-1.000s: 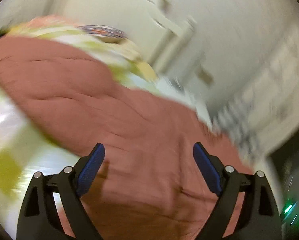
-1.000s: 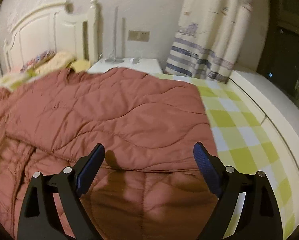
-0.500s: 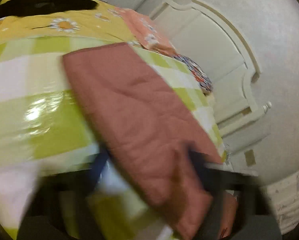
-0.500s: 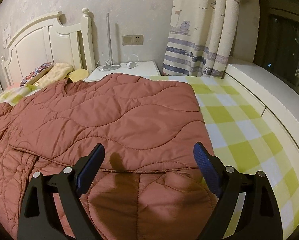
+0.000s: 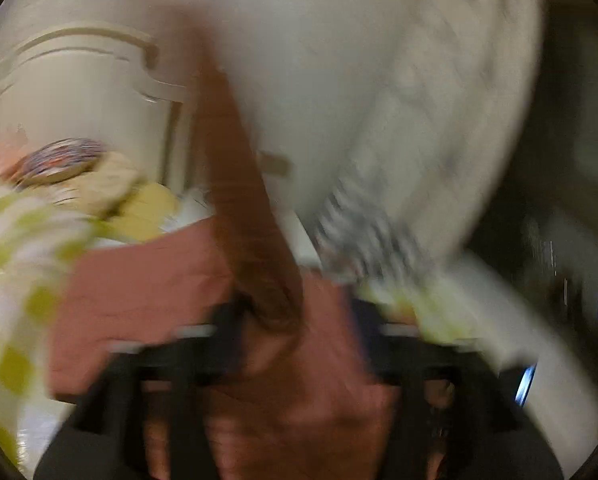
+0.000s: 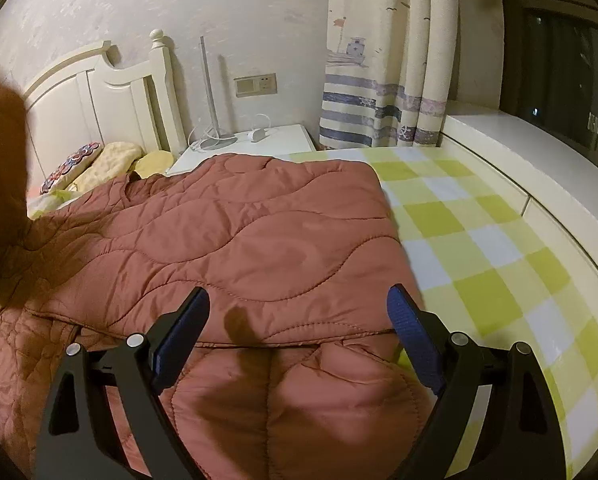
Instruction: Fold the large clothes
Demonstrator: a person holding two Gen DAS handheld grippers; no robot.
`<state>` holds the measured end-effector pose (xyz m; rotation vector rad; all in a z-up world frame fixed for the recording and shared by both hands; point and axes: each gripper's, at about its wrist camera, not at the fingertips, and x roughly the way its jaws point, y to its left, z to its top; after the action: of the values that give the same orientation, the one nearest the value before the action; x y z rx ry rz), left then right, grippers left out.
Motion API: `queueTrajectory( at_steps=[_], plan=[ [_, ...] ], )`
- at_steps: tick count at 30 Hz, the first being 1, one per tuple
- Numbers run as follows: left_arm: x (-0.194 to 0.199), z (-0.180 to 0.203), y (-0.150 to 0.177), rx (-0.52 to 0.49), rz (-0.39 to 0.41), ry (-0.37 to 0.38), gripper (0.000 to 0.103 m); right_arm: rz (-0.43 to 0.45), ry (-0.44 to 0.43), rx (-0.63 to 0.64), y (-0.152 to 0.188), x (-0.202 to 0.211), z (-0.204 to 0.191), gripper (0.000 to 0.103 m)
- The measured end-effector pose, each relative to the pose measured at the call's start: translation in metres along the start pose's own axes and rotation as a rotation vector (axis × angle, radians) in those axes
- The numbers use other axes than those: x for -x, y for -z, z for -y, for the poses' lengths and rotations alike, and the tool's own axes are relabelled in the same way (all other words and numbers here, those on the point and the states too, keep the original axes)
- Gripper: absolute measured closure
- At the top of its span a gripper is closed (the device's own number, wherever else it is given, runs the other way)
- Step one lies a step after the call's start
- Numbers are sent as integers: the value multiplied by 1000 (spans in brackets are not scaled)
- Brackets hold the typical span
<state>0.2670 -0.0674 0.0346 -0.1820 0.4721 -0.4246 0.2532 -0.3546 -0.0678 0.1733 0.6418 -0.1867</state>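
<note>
Bedroom light is warm and dim over a bed dressed in a green-and-white checked sheet (image 6: 483, 248), which fills the lower right of the right wrist view. Nearest the lens, the right gripper (image 6: 298, 326) hovers with its blue-padded fingers (image 6: 181, 336) spread wide and holding nothing, just above the rust-brown quilted jacket (image 6: 239, 232). That jacket lies flat across the centre and left of the frame, one layer folded over another along a stitched hem. At the left edge a blurred brown strip of its fabric (image 6: 1, 160) hangs lifted, blocking part of the headboard (image 6: 99, 104). Behind it sit pillows (image 6: 111, 160), then a white nightstand (image 6: 283, 140) carrying a lamp base and cables, and farthest off a striped curtain (image 6: 379, 80) beside a dark window (image 6: 571, 80).

Heavy motion blur smears the left wrist view. The left gripper (image 5: 299, 320) shows only as dark streaks at the bottom, with jacket fabric rising between the fingers toward the upper centre; whether it is clamped on the cloth I cannot tell
</note>
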Motion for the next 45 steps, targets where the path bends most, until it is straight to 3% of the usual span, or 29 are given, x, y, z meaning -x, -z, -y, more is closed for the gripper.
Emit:
queueTrajectory(
  at_steps=[2,5,8,10,14,17,19,22,26,30,32,35,38,41,42,43,45],
  plan=[
    [-20,30,29,-69,-61,-6,18,-2,-6,-13,0,0,3,18],
    [-35,39,64,-76,-132,1,18,-5,-19,-30,0,-1,6,18],
    [-21,13,89,-22,-133,-47,18,-10,-27,-32,1,-2,7,18],
    [-12,-22,80,14,-103,-99,15,-8,-29,-32,1,-2,7,18],
    [23,-104,73,142,-1,-313,14,-7,-29,-36,2,-1,7,18],
    [49,-146,84,268,93,-533,14,-8,-23,-32,2,-1,7,18],
    [58,-165,90,352,111,-606,14,-8,-20,-29,2,-1,6,18],
    [67,-187,93,444,140,-651,11,7,-30,-34,3,1,7,18],
    [68,-191,100,444,103,-657,11,29,-56,-55,1,10,9,19],
    [64,-180,99,392,103,-658,10,33,-201,-82,-6,22,-5,21],
    [59,-175,97,382,101,-654,9,5,-247,-52,-11,20,-22,21],
    [55,-173,97,385,98,-651,8,-112,-315,-49,-17,-5,-46,22],
    [54,-174,97,387,93,-649,8,-181,-341,-80,-17,-33,-61,30],
    [51,-172,97,376,86,-647,8,-188,-372,-80,-18,-44,-74,56],
    [50,-172,97,372,84,-645,8,-178,-365,-70,-18,-43,-76,72],
    [49,-171,96,368,82,-643,8,-162,-349,-56,-19,-39,-78,81],
    [49,-171,97,365,82,-640,8,-86,-338,-45,-19,-21,-77,87]
  ],
)
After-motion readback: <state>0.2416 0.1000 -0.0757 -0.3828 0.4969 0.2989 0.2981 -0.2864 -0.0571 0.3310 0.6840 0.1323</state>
